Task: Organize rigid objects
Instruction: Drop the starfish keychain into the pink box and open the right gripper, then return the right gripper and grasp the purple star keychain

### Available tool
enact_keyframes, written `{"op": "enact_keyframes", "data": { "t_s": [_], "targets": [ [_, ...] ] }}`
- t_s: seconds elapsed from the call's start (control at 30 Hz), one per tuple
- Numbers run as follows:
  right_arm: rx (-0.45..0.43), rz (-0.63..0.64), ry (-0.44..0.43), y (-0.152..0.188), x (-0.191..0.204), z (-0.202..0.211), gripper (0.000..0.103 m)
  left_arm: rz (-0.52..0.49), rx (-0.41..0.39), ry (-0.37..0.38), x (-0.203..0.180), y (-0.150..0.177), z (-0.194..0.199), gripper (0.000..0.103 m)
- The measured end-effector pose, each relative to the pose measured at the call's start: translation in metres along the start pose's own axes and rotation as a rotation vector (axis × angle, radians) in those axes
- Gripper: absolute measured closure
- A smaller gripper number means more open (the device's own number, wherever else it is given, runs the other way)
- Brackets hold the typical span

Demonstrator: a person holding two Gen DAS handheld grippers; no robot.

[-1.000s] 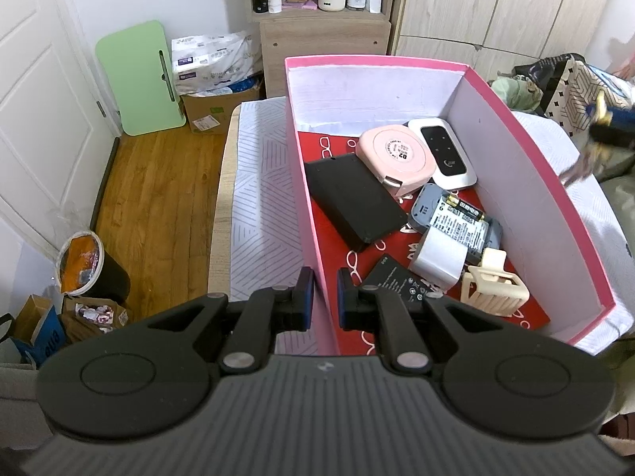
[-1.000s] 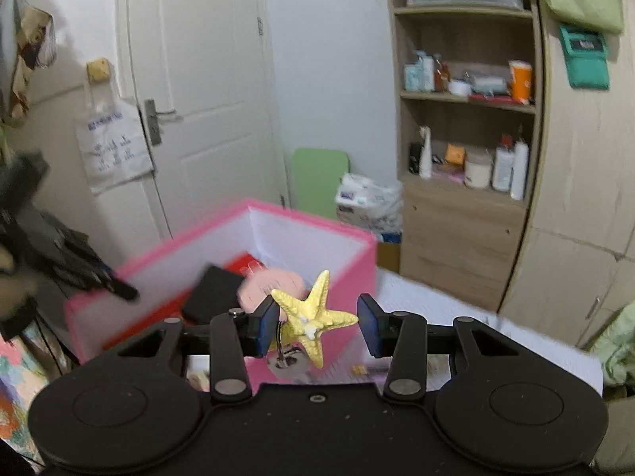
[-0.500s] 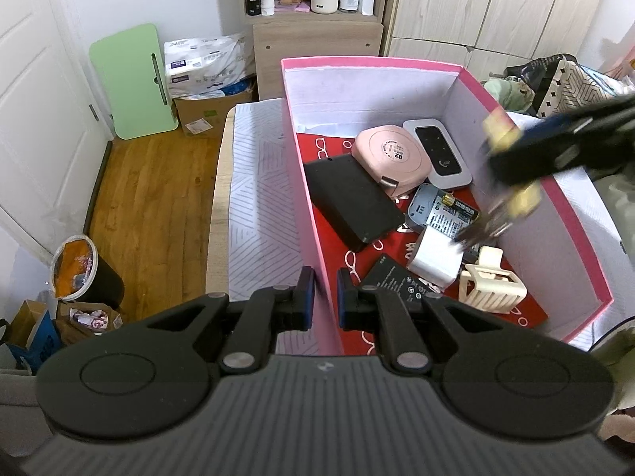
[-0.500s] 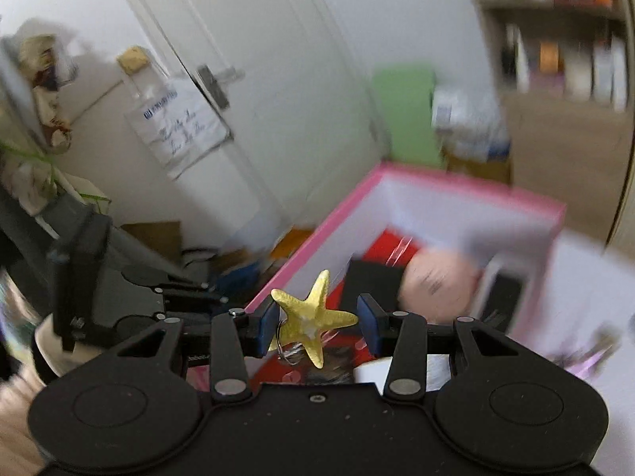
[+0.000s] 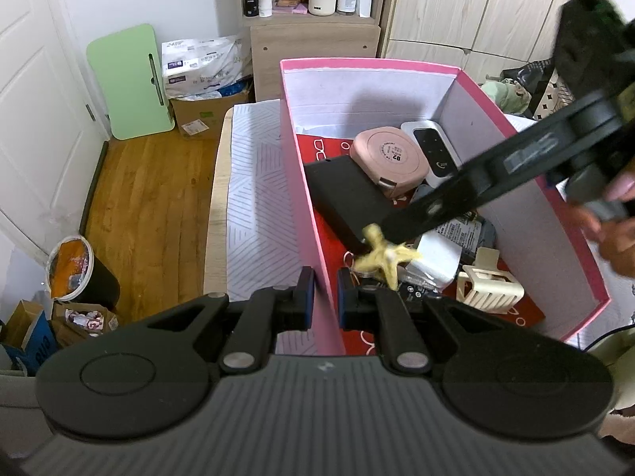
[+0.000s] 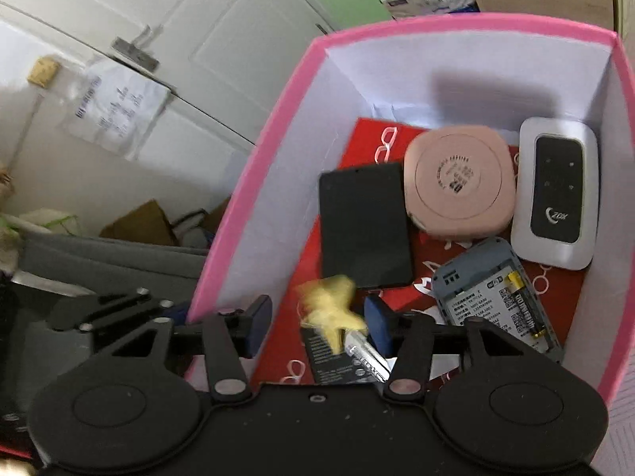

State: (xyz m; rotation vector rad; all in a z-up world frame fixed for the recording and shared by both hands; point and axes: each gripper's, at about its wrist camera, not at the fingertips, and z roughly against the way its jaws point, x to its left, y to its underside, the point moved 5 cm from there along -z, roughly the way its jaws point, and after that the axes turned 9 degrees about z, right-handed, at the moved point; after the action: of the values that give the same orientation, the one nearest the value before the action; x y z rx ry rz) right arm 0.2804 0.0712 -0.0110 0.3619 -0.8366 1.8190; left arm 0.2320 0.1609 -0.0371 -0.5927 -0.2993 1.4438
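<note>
The right tool hung inside the pink box, its jaws opening, and the yellow star sat blurred in the gap between them with neither pad pressing on it. In the left wrist view the star showed just below the tip of the right tool, low in the near end of the box, above the black booklet and the silver key. Whether it had already landed could not be told.

The left tool was clamped shut on the near wall of the box, one pad inside and one outside, steadying it.

The main risk, as I judged it, was the star's points or its ring catching on a pad as the jaws spread, so that it would be dragged out when the right tool pulled back. A hard, light piece dropped onto the booklet and key could also bounce or slide under the black case, or knock the loose battery out of the open grey device.

The thin cardboard wall pinched by the left tool could buckle if the right tool struck it on the way out, tipping the box on the desk. The pink round case and white router lay well clear.
</note>
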Motion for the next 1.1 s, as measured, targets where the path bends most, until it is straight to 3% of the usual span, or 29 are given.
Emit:
{"op": "enact_keyframes", "data": {
  "t_s": [0.27,0.5,0.67,0.8,0.93,1.1],
  "targets": [
    [-0.16,0.137,0.101,0.015,0.004,0.091,0.039,-0.014,-0.002,-0.016,-0.003,0.001,0.0,0.093],
    [-0.292,0.13,0.276,0.038,-0.056,0.149,0.038,-0.029,-0.004,-0.031,-0.006,0.001,-0.001,0.093],
    [-0.267,0.11,0.367,0.059,-0.106,0.145,0.038,-0.02,-0.005,-0.041,-0.007,0.002,0.0,0.093],
    [-0.244,0.239,0.446,0.069,-0.123,0.125,0.038,-0.006,0.001,-0.038,-0.005,0.002,0.0,0.093],
    [-0.292,0.389,0.478,0.067,-0.125,0.104,0.039,-0.006,0.006,-0.046,-0.006,0.0,-0.001,0.093],
    [-0.263,0.45,0.506,0.058,-0.135,0.087,0.041,-0.012,0.008,-0.054,-0.007,0.001,-0.001,0.093]
  ]
}}
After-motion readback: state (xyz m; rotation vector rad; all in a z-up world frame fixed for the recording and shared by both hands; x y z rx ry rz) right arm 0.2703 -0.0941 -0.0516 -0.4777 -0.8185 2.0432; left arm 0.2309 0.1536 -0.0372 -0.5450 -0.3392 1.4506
